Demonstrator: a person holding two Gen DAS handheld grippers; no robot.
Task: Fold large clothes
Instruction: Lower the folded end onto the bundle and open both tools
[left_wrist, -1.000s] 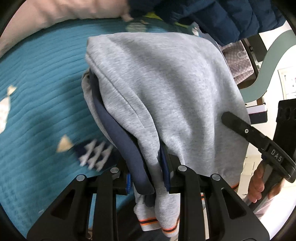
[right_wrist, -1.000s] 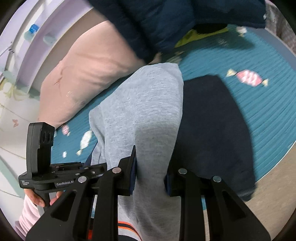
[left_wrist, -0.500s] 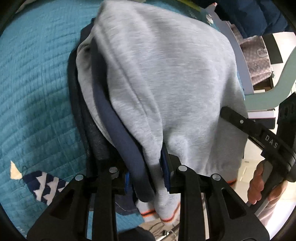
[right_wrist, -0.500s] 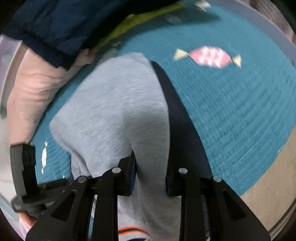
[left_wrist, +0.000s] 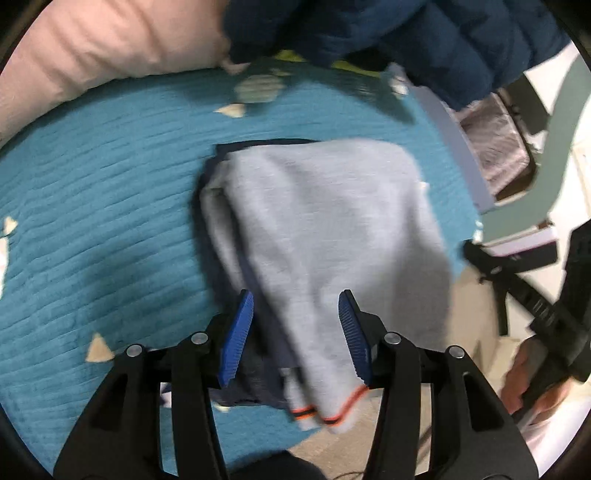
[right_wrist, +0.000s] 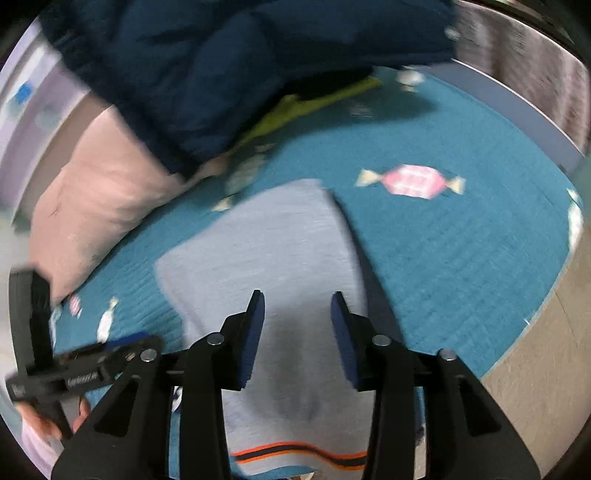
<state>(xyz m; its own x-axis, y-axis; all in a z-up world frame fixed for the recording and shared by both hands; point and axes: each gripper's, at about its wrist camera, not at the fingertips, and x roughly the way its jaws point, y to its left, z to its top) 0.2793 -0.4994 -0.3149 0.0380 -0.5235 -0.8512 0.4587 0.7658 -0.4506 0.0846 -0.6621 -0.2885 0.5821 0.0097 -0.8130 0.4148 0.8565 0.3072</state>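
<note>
A grey sweatshirt (left_wrist: 325, 229) with navy lining and an orange-striped hem lies folded on the teal quilt (left_wrist: 110, 221). Its hem hangs over the bed's near edge. My left gripper (left_wrist: 297, 328) stands over the hem end with its jaws opening. The cloth lies between the blue pads (left_wrist: 238, 332), which do not press on it. In the right wrist view the same grey sweatshirt (right_wrist: 258, 251) lies under my right gripper (right_wrist: 298, 325). Its jaws are opening too, clear of the cloth. Each view shows the other gripper off to one side, held in a hand (left_wrist: 532, 373).
A pink pillow (left_wrist: 110, 40) and a dark blue puffer jacket (left_wrist: 406, 33) lie at the far side of the bed. A yellow-green item (right_wrist: 306, 103) peeks from under the jacket. The floor (right_wrist: 535, 369) runs along the quilt's near edge, with a pale green chair (left_wrist: 554, 147) to the right.
Both grippers had the sweatshirt pinched and lifted; now their jaws have parted and the cloth lies flat on the quilt. Both cameras have drawn back from it.
</note>
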